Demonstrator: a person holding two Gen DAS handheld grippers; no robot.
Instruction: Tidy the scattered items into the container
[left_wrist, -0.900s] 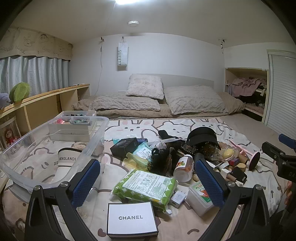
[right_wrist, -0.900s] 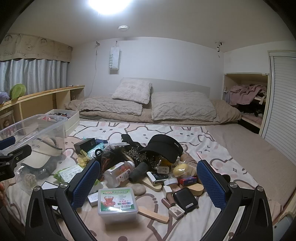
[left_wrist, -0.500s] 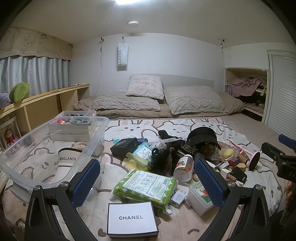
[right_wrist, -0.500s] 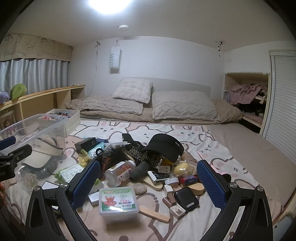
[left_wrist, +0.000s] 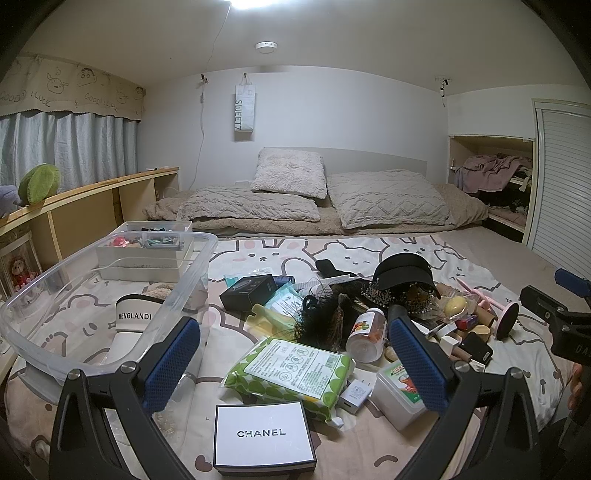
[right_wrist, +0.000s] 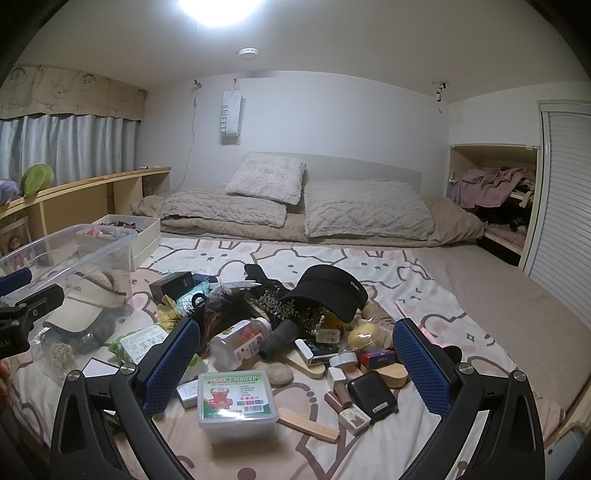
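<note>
A clear plastic bin (left_wrist: 192, 258) sits on the bed at the left, holding a white cap (left_wrist: 135, 317) among other things. Scattered items lie in a heap beside it: a black visor (left_wrist: 402, 273), a green wipes pack (left_wrist: 291, 369), a white Chanel box (left_wrist: 262, 434), a gummy jar (right_wrist: 243, 341), a green-lidded plastic box (right_wrist: 236, 397) and a black pouch (right_wrist: 371, 395). My left gripper (left_wrist: 295, 358) hovers open above the wipes pack. My right gripper (right_wrist: 295, 365) hangs open over the plastic box. Neither holds anything.
A white organiser tray (left_wrist: 147, 247) stands behind the bin. Pillows (left_wrist: 384, 197) and a folded blanket lie at the bed's head. A wooden shelf (left_wrist: 92, 192) runs along the left. A closet with a slatted door (left_wrist: 565, 192) is at the right.
</note>
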